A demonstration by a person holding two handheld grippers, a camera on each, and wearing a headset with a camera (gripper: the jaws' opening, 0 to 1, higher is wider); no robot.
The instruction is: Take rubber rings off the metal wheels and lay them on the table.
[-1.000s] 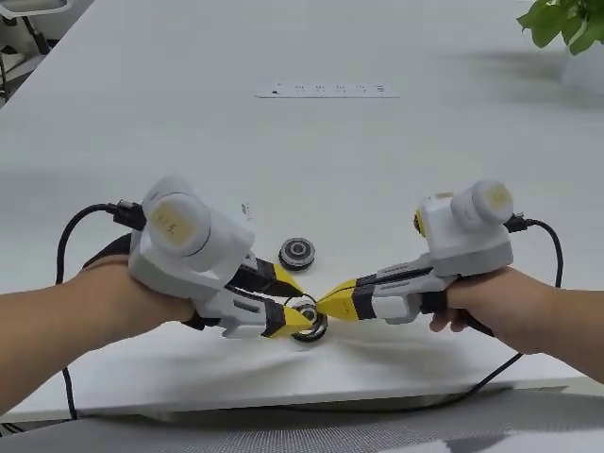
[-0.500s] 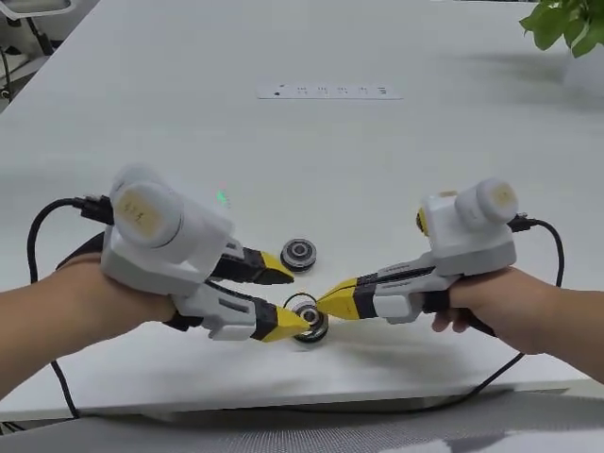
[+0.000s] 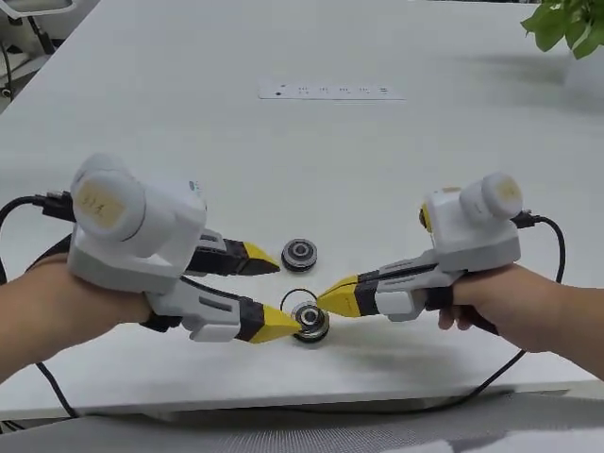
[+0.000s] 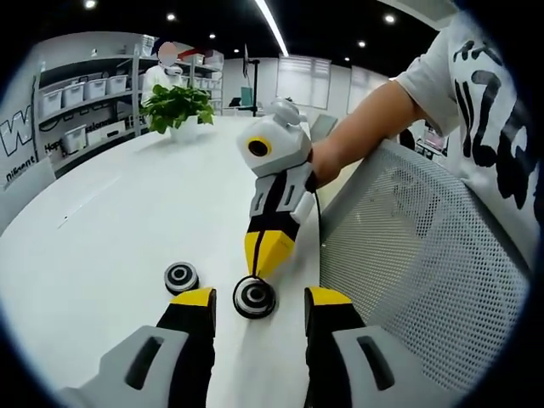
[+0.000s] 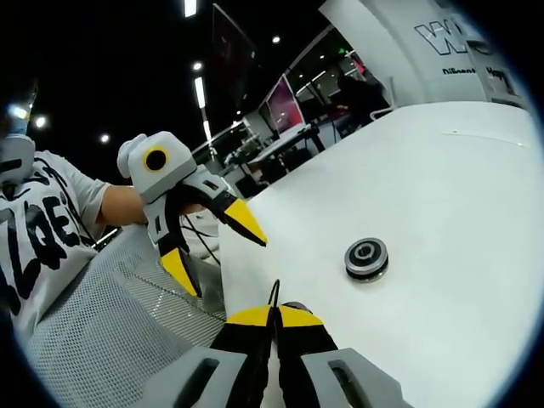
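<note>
the right gripper (image 3: 323, 299) pinches the rubber ring (image 3: 295, 294), looped up off the near wheel (image 3: 310, 322) at 6 o'clock of the 2nd wheel (image 3: 299, 252). the left gripper (image 3: 288, 295) gapes. best: left clamps the wheel, right peels toward 3 o'clock.

An open-plan office or lab workspace was indicated: a long white table (image 3: 406, 160) bearing a power strip (image 3: 330, 91), shelves (image 4: 85, 92) lined with storage bins, a potted plant (image 4: 177, 105), a mesh chair back (image 4: 408, 246) and recessed ceiling lights (image 4: 272, 25) were seen, with large lettering (image 5: 442, 38) printed on one wall.
</note>
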